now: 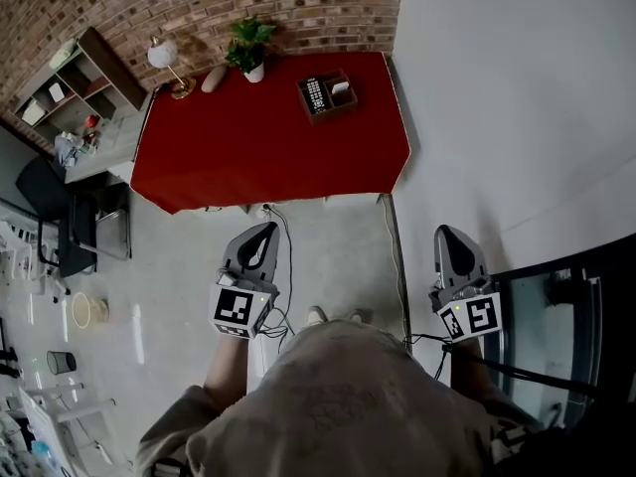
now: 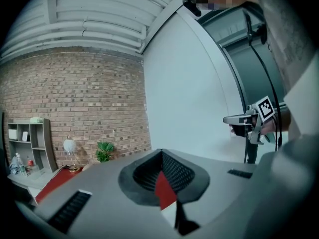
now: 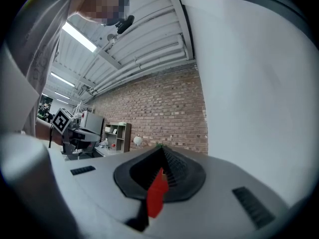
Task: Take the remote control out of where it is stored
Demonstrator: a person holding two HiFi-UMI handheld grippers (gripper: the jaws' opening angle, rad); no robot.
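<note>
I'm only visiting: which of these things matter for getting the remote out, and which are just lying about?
Belongs to the job: remote control, the brown box it lies in, the red table under that box, left gripper and right gripper (both shut, empty).

Just lying about: potted plant, lamp, shelf unit.
</note>
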